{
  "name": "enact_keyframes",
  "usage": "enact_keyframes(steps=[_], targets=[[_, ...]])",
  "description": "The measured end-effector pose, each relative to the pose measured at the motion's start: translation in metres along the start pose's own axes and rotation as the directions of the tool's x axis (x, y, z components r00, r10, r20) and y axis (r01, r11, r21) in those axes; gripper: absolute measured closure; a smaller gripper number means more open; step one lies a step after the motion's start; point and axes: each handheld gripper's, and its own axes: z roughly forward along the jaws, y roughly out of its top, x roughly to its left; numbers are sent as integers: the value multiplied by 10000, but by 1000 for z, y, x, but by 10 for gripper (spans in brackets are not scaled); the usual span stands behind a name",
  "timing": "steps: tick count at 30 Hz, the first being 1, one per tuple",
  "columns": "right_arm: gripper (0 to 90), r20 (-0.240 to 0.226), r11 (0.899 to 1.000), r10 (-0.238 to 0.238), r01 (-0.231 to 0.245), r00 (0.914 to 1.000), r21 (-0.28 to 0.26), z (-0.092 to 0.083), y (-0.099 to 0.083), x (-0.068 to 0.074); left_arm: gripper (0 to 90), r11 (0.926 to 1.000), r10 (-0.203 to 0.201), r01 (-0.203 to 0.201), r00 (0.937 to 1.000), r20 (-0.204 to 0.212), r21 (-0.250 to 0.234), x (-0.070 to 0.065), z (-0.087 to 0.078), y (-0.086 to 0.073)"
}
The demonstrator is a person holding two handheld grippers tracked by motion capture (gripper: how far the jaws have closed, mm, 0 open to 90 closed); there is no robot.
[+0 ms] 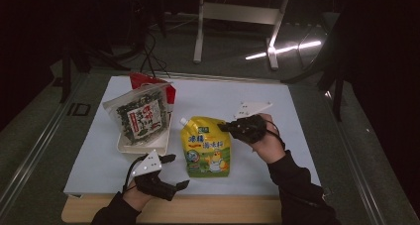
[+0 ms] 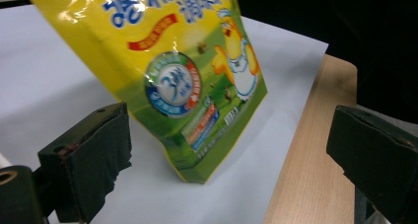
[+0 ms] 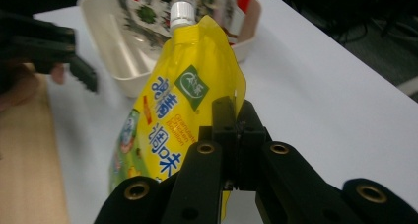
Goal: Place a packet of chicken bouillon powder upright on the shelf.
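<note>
Two claws work here: the right claw [image 3: 235,116] is clamped tight on the yellow pouch's [image 1: 208,145] upper edge, holding it tilted over the white sheet [image 1: 277,160] on the tabletop [image 1: 223,210]; the left claw [image 2: 236,160] gapes wide, empty, beside the pouch's base. Dark room behind.

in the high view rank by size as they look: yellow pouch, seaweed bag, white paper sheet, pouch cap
1. white paper sheet
2. yellow pouch and seaweed bag: look about alike, so unranked
3. pouch cap
</note>
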Motion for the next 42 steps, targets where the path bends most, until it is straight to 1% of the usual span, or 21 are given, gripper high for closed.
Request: enact_keyframes(steps=[5,8,11,12,13,15,17,20,21,22,23,25,27,29,30,35,36,39,40,41,42], targets=[[900,-63,9998,-126,125,9999,-142,-10,-5,8,52,9991,-368,372,9992,-145,217,3,-3,7],[900,-199,9994,-265,260,9995,-241,-15,-6,12,56,9981,-461,472,9985,-279,398,5,-3,11],[900,-305,9987,-429,420,9986,-303,-19,-7,16,63,9980,-455,472,9982,-401,423,7,-1,17],[900,-322,9983,-497,486,9982,-336,-20,-7,18,80,9983,-342,370,9975,-618,461,7,-1,19],[900,-355,9979,-546,533,9979,-364,-21,-6,19,129,9984,-280,322,9958,-872,468,7,0,20],[900,-409,9968,-704,688,9967,-398,-24,-5,23,205,9981,-419,461,9942,-992,405,10,1,23],[900,-481,9959,-829,809,9954,-409,-26,-5,27,278,9980,-434,485,9924,-1150,416,13,2,25],[900,-484,9936,-1063,1043,9932,-424,-28,-3,33,326,9974,-521,583,9898,-1324,433,17,3,27],[900,-558,9932,-1108,1085,9923,-421,-29,-3,35,335,9972,-543,612,9873,-1490,420,22,4,28],[900,-580,9928,-1141,1116,9918,-436,-29,-2,37,356,9971,-540,616,9867,-1532,455,24,4,29],[900,-612,9923,-1194,1170,9910,-416,-30,-2,38,357,9974,-567,624,9880,-1434,353,26,4,30],[900,-687,9921,-1200,1171,9904,-444,-30,-2,39,362,9987,-388,432,9894,-1400,287,28,2,34],[900,-785,9926,-1161,1127,9901,-462,-30,-2,40,407,9996,-257,272,9920,-1239,100,29,1,37],[900,-821,9925,-1165,1129,9898,-469,-31,-2,40,477,9998,-175,187,9954,-942,114,30,2,40],[899,-823,9926,-1157,1122,9899,-459,-31,-2,40,483,9999,-100,110,9954,-955,102,30,2,41],[895,-1019,9942,-986,937,9899,-521,-30,-3,39,605,9998,191,-184,9965,-819,94,27,3,43],[893,-1076,9945,-954,900,9896,-540,-29,-4,38,605,9993,368,-361,9944,-990,83,26,3,43],[852,-1229,9956,-899,860,9883,-369,-26,-6,36,654,9988,476,-467,9954,-833,126,25,4,44],[853,-1293,9959,-877,843,9877,-318,-24,-7,34,659,9981,613,-601,9941,-895,166,24,4,44],[853,-1339,9967,-798,773,9878,-241,-22,-8,34,664,9978,653,-645,9947,-800,123,23,5,44],[876,-1381,9970,-777,766,9874,-128,-19,-10,33,663,9975,701,-690,9938,-868,160,22,6,44]])
